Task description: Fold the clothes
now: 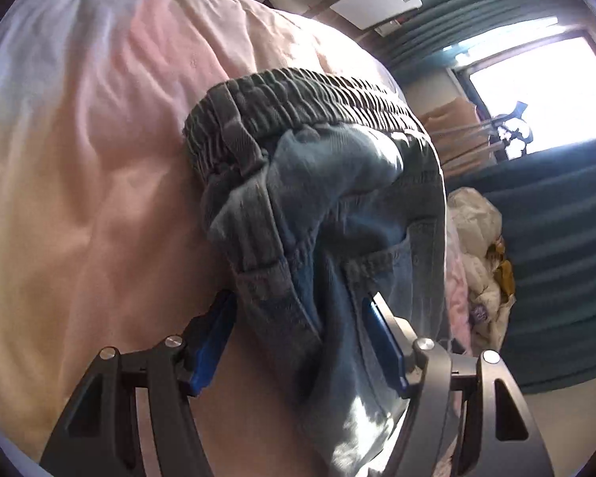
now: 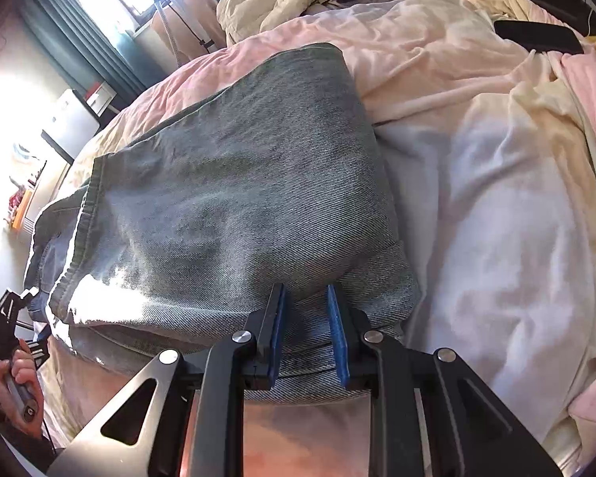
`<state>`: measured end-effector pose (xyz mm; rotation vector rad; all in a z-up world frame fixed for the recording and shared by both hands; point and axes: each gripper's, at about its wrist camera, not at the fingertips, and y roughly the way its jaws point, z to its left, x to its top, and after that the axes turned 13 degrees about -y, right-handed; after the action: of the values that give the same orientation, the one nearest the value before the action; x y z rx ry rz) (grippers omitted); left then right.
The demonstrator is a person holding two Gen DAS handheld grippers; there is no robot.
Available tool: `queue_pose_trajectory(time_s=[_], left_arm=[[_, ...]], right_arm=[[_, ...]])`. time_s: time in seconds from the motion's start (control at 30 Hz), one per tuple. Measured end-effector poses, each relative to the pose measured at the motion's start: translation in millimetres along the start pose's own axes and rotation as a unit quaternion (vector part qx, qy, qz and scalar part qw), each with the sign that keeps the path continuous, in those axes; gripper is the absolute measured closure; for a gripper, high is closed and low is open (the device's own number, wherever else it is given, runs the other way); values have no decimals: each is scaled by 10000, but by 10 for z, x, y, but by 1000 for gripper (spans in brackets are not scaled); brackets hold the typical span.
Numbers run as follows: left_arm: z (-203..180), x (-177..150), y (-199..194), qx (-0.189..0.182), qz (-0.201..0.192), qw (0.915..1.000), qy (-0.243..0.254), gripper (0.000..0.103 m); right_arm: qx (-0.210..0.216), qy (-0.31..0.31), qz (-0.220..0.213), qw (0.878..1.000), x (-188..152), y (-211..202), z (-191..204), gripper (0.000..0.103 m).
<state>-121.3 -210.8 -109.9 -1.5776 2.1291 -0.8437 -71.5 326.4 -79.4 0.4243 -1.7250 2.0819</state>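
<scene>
Two tongs: both at the jeans.
Jeans [image 2: 238, 198]: folded, lying on the bed [image 2: 496, 198].
Left tongs [image 1: 298, 326]: spread apart, waistband end between the pads, not pinched.
Right tongs [image 2: 306, 318]: clamped on the folded edge of the jeans.

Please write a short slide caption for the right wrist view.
Right tongs pinch the near edge of folded grey-blue jeans lying on a pale pink bed cover.

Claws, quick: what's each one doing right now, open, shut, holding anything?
Left claw: open, jeans waistband between its pads but not pinched.
Right claw: shut on the folded jeans' edge.
</scene>
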Motion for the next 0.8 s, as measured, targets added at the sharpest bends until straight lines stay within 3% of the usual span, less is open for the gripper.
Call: queue_pose_trajectory(time_s=[0.13,0.27,0.37,0.5,0.6,0.8], left_arm=[[80,194,53,-323,-335,9987,-209,36],[120,323,146,-479,-374,9977,-295,41],[27,310,165,-192,-544,9982,167,60],[-157,214,-28,-278,-917,9929,699,83],[-422,31,-253,-332,-1228,9834,1290,89],[-1074,-378,-721,-878,-1409,9686,1849,91]], right_arm=[[10,38,9,10000,1,-6,-5,81],[-8,35,-2,10000,-21,-4,-12,81],[-75,-18,-18,10000,-25,-4,-4,81],[-48,37,-58,10000,-9,1,-11,81],[27,127,-96,9999,-14,-14,-51,81],[85,160,-221,9996,8,-47,-88,81]])
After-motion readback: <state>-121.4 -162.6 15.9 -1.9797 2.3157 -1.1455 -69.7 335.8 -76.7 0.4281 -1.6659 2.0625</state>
